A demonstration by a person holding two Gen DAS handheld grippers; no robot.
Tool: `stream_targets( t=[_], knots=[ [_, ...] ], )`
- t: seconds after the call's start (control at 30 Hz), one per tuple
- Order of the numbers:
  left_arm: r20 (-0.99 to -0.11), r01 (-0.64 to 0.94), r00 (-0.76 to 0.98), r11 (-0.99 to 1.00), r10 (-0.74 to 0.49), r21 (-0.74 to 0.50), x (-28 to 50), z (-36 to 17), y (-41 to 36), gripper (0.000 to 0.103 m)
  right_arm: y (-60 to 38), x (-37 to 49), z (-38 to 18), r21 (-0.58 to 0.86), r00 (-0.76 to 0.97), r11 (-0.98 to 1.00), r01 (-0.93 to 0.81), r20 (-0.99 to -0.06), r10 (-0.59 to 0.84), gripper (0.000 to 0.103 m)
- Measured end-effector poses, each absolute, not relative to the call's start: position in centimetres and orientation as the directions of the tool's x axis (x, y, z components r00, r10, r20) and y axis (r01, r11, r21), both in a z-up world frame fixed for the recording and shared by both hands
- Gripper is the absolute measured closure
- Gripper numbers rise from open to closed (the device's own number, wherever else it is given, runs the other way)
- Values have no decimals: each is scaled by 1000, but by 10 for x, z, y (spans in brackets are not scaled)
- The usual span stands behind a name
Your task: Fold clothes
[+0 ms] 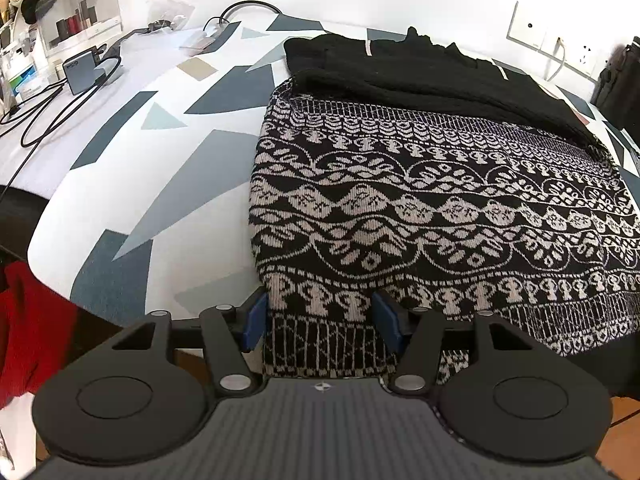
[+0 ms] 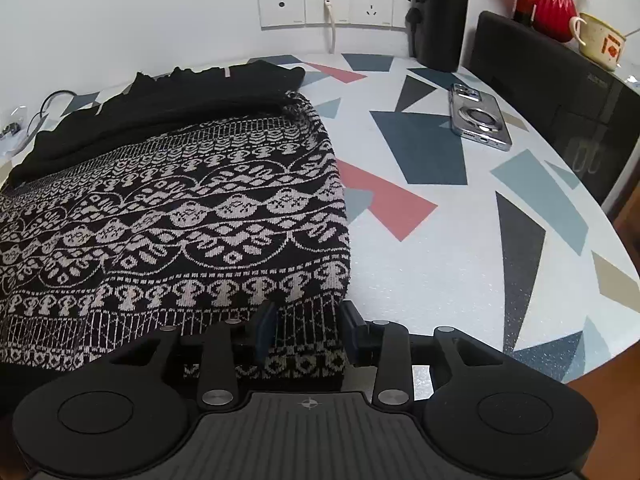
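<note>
Surface (image 2: 460, 240) with coloured geometric shapes carries a black-and-cream patterned knit sweater (image 1: 420, 208), spread flat, its plain black part folded over at the far side and its near hem hanging off the near edge. The knit looks thick, soft and floppy, likely to sag, so the two near hem corners seem best to hold. Left gripper (image 1: 322, 320) has fingers spread around the left hem corner; right gripper (image 2: 308, 330) likewise brackets the right corner, neither pinching.

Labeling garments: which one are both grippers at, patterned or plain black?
The black-and-white patterned knit. Its near hem sits between the open fingers of the left gripper and right gripper; the plain black garment lies behind it.
</note>
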State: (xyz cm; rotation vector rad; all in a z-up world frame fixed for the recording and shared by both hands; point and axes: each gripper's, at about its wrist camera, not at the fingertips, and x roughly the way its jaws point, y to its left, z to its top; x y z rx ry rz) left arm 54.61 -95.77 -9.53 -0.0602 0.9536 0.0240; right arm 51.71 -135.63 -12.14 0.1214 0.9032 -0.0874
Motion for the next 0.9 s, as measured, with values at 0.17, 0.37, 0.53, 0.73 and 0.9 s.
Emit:
stream_targets(
  t=[0.17,0.37,0.53,0.73,0.9],
  knots=[
    [-816,-43,577,999,-1,-31,554,-97,-955,29,-1356,518,-122,67,614,986,153,-788,-41,64],
    [-811,-21,584,998,-29,-51,547,-97,-947,31,-1364,507,-121,92,614,983,159,-789,-26,59],
    [-803,-9,590,994,-84,-111,536,-93,-943,77,-1360,500,-121,109,626,984,142,-780,-4,74],
    [-799,-56,589,980,-120,-189,530,-86,-936,93,-1354,508,-119,153,613,978,139,-789,36,93],
    [-786,-96,606,970,-120,-223,525,-81,-931,94,-1369,507,-115,236,612,955,180,-787,79,94]
  ],
)
